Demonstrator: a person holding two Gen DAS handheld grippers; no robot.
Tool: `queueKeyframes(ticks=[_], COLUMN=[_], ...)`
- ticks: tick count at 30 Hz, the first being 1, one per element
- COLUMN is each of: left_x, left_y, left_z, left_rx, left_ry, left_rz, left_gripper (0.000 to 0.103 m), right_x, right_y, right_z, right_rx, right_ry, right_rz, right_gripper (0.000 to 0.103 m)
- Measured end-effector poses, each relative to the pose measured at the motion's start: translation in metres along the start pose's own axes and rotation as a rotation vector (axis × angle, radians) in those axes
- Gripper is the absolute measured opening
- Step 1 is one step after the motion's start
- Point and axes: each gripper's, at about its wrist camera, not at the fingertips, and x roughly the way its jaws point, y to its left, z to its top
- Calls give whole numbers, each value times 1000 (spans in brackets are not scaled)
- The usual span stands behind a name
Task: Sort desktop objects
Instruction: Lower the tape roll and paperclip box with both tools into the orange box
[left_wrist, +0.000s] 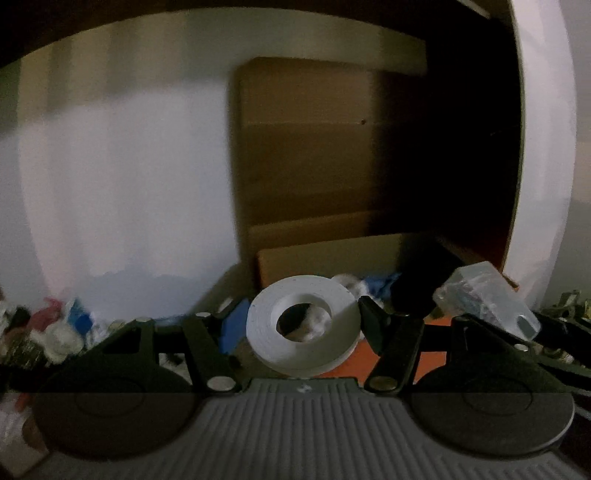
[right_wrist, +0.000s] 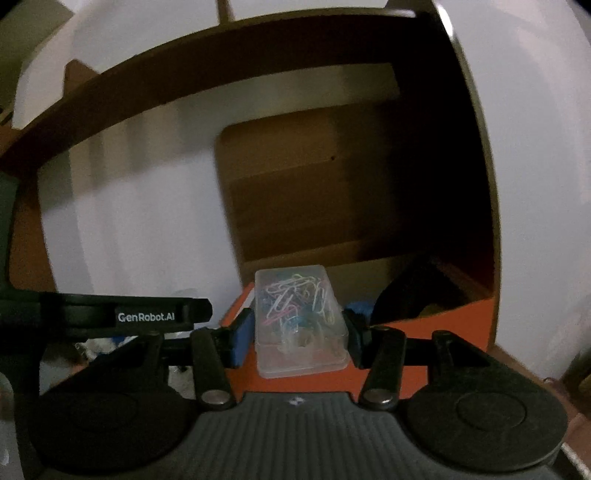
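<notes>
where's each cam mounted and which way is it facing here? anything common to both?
Left wrist: sits on the left gripper, faces forward at a brown shelf; its fingers grip a white tape roll.
Right wrist: sits on the right gripper, faces the same shelf; its fingers grip a clear paperclip box.
Shared: the paperclip box appears at the right of the left view; the left gripper's black body crosses the right view.

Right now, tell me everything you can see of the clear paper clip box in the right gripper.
The paper clip box is a small rectangular case of clear, slightly frosted plastic, lid closed, holding a tangle of coloured paper clips in pink, green, blue and white. It sits lengthwise between the right gripper fingers, whose pads press its two long sides. It is held above an orange surface, in front of a brown cardboard box.
</notes>
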Motion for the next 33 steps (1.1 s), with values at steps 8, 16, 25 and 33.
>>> queueKeyframes(ticks=[8,16,25,33], left_x=[27,54,83,100], left_y=[-5,-7,-14,-7], left_z=[13,21,12,9], left_rx=[-26,-31,-31,-56], left_ry=[-14,-7,14,31], left_rz=[-10,7,29,25], left_gripper=[64,64,64,65], right_x=[20,42,86,110], right_y=[-19,-32,-48,-49], right_z=[13,23,22,9], right_rx=[5,-5,-2,7], right_ry=[-20,-44,-25,-17], right_rz=[-44,-79,-136,-137], right_gripper=[49,49,49,49])
